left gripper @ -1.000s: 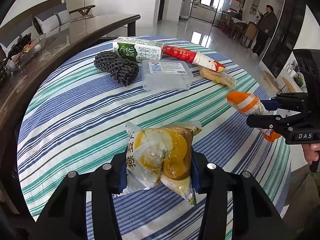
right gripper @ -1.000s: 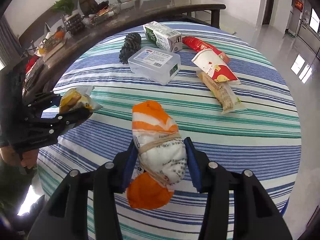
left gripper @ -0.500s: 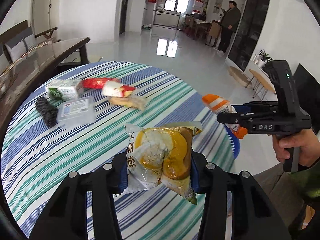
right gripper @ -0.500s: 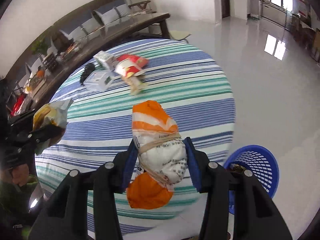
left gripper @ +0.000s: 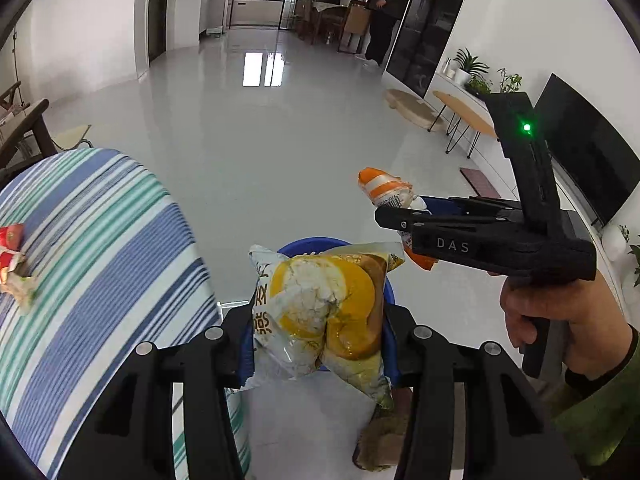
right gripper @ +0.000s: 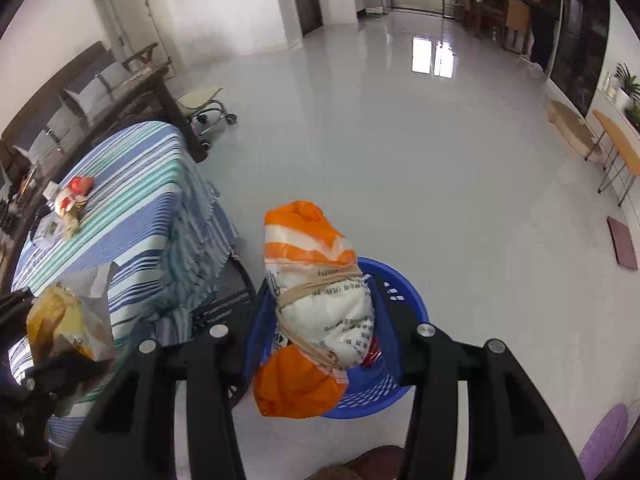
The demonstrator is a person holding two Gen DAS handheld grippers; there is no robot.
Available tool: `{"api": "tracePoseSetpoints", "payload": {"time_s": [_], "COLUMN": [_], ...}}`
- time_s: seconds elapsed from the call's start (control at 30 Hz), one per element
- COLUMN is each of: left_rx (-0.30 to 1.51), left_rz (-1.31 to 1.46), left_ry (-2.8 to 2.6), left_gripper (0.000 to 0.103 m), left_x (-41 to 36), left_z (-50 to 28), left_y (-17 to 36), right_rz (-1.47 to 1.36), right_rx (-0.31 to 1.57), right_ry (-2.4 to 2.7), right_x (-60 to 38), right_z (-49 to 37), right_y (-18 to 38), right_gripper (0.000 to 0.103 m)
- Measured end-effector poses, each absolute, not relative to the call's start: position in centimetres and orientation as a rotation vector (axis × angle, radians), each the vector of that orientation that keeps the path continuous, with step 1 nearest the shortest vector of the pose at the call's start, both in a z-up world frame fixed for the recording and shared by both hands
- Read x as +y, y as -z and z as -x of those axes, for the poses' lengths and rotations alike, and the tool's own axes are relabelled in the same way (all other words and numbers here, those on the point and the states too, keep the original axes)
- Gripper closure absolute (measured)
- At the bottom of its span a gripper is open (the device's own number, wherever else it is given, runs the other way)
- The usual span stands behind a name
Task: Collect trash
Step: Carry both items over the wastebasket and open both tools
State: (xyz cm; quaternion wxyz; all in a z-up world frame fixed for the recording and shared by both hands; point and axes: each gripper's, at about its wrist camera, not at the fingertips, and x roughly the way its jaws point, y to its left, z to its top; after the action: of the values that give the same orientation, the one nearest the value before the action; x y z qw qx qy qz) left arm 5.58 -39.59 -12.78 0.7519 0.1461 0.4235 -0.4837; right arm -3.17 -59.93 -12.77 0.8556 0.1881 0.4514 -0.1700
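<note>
While both grippers hang past the table edge, each one carries a piece of trash above the floor.

Left gripper (left gripper: 320,336): clamped on the yellow snack packet (left gripper: 320,312), blue pads pressing its two sides.
Yellow snack packet, axis: crumpled and roughly upright between the fingers, one corner poking up and away, a tail drooping below the pads toward the camera.
Right gripper (right gripper: 320,320): closed on the orange-and-white wrapped bundle (right gripper: 312,304), held at its white middle where a tan band crosses it.
Bundle, axis: long axis runs along the fingers, one orange end pointing forward and up, the other orange end bulging back toward the camera below the pads.
Blue basket (right gripper: 396,292): on the grey floor just beside the table, directly under and behind the bundle in the right wrist view.
Left wrist view only: the right gripper from the side with a green light lit, the hand (left gripper: 560,320) around its handle, and only a sliver of blue basket rim (left gripper: 304,245) behind the packet.
Right wrist view only: the basket's mesh wall with a red scrap inside, and the left gripper at the far left edge holding the packet.
Striped tablecloth (right gripper: 132,208): blue, green and white; red-and-white wrappers (right gripper: 72,200) lie on it, well apart from both grippers.
</note>
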Motion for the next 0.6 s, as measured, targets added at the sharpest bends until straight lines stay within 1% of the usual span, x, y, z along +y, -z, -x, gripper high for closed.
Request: {"api": "tracePoseSetpoints", "payload": {"time_s": [0.23,0.47,0.57,0.6], "left_rx": [1.008,1.038,1.049,1.053], "left_rz": [-0.351,-0.382,-0.397,-0.402], "left_ry": [1.024,0.993,0.986,0.982], "left_gripper": [0.055,0.054,0.051,0.044], "left_x": [-46.1,-49.9,-51.1,-51.4], "left_z": [-6.6,-6.9,-7.2,-7.4], "left_y": [20.3,24.8,26.2,26.6], "right_rz": [-0.474,-0.518,-0.536,-0.542], "right_rx": [0.979,0.992,0.999,1.002], "right_ry": [0.379,0.367,0.357,0.349], "right_x": [-63.8,-65.7,-66.6,-66.7], "right_z": [3.1,2.8,2.8,2.7], "right_y": [17.6,18.9,19.5,19.7], "right_gripper": [0.057,0.057,0.055,0.051]}}
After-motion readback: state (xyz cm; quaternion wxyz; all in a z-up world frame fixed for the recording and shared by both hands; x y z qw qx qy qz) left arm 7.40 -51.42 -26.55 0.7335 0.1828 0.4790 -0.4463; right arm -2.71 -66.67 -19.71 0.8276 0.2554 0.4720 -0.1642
